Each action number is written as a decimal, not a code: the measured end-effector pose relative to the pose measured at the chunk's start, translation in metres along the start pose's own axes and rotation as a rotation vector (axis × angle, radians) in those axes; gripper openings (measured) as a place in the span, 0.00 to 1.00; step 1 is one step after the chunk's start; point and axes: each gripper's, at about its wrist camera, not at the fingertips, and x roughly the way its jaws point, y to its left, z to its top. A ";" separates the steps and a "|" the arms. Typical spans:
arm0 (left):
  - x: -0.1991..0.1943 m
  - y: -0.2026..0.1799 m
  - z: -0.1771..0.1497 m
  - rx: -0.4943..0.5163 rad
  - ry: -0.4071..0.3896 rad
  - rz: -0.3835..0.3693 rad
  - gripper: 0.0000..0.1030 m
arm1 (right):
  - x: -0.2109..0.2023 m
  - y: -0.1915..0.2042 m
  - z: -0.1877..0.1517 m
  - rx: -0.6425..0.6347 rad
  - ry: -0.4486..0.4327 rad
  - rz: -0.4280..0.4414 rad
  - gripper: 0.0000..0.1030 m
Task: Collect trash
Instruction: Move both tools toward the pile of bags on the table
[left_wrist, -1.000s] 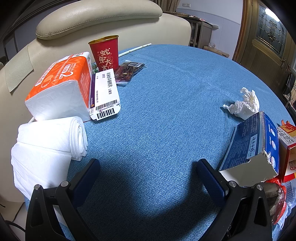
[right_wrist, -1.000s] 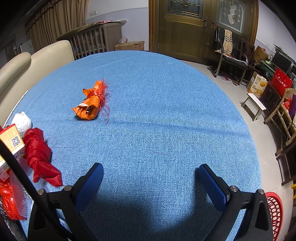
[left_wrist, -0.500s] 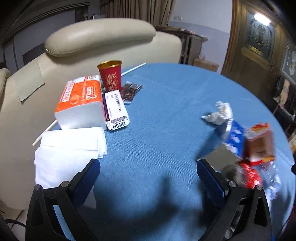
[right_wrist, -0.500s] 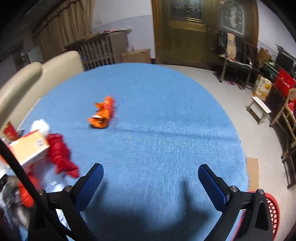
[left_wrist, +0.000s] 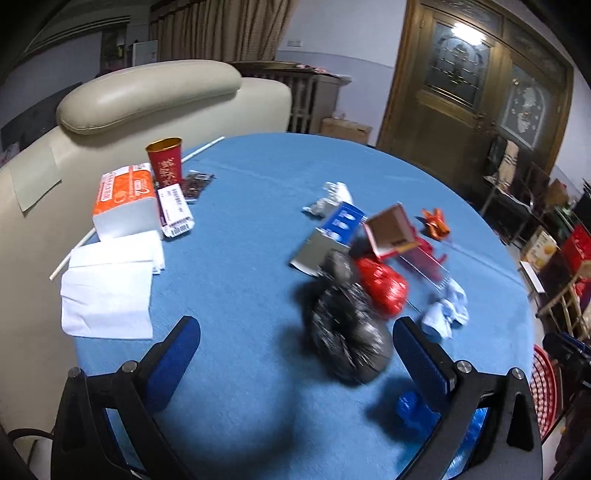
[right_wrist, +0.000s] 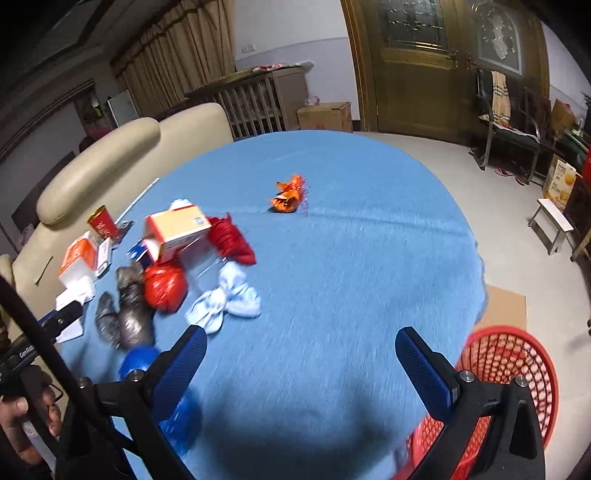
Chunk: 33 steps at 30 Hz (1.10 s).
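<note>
Trash lies across a round blue table (left_wrist: 258, 192). In the left wrist view a crumpled black bag (left_wrist: 347, 325) sits just ahead of my open left gripper (left_wrist: 295, 354), with a red bag (left_wrist: 384, 284), a torn blue box (left_wrist: 332, 236), an open carton (left_wrist: 393, 230), white tissue (left_wrist: 332, 195) and an orange wrapper (left_wrist: 436, 223) beyond. In the right wrist view my open right gripper (right_wrist: 301, 362) hovers over bare cloth. A pale blue wad (right_wrist: 231, 301), the red bag (right_wrist: 164, 288) and the orange wrapper (right_wrist: 290, 195) lie ahead. A red mesh basket (right_wrist: 513, 373) stands below the table edge at right.
A red cup (left_wrist: 166, 162), an orange tissue pack (left_wrist: 123, 199), a flat white box (left_wrist: 175, 210) and folded white towels (left_wrist: 110, 284) sit at the left by a beige sofa (left_wrist: 147, 96). Chairs and boxes line the right wall. A hand (right_wrist: 26, 424) holds the left gripper.
Both grippers have pulled back and up from the table. More of the table shows now, with the black bag, the pale blue wad and the red basket in sight.
</note>
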 end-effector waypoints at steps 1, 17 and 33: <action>-0.002 -0.003 -0.003 0.012 0.003 -0.004 1.00 | -0.004 0.002 -0.005 -0.006 -0.001 0.002 1.00; -0.006 -0.007 -0.016 0.029 0.038 -0.021 1.00 | -0.021 0.041 -0.053 -0.095 0.023 0.062 1.00; -0.006 -0.005 -0.016 0.025 0.055 -0.025 1.00 | -0.017 0.058 -0.059 -0.143 0.044 0.083 1.00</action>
